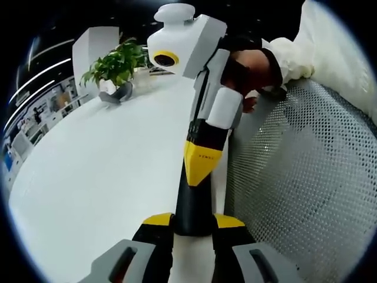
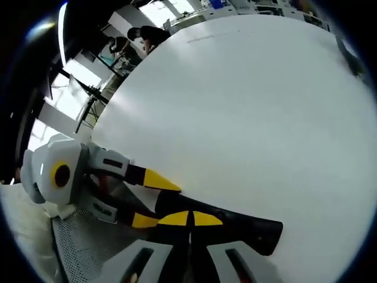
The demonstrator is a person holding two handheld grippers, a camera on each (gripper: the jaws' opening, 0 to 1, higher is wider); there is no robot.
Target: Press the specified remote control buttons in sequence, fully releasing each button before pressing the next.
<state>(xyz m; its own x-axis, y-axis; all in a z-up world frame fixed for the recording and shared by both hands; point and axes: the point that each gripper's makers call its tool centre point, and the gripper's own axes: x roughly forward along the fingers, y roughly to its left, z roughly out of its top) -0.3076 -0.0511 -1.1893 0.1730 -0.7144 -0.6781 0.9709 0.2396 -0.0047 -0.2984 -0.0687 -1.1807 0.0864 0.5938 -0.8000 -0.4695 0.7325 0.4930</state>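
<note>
On the white table [image 1: 88, 177], the left gripper [image 1: 193, 227] clamps the black remote control [image 1: 194, 206], and the right gripper [image 2: 189, 219], jaws together, presses it too.

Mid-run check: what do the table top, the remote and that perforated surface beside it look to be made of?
Table top: smooth white, probably laminate, with a soft sheen from the windows. Remote: black, likely matte plastic, showing no glare. Perforated surface: pale grey mesh with regular small holes, seemingly a chair's back or seat; plastic or coated metal, I cannot tell which.
</note>
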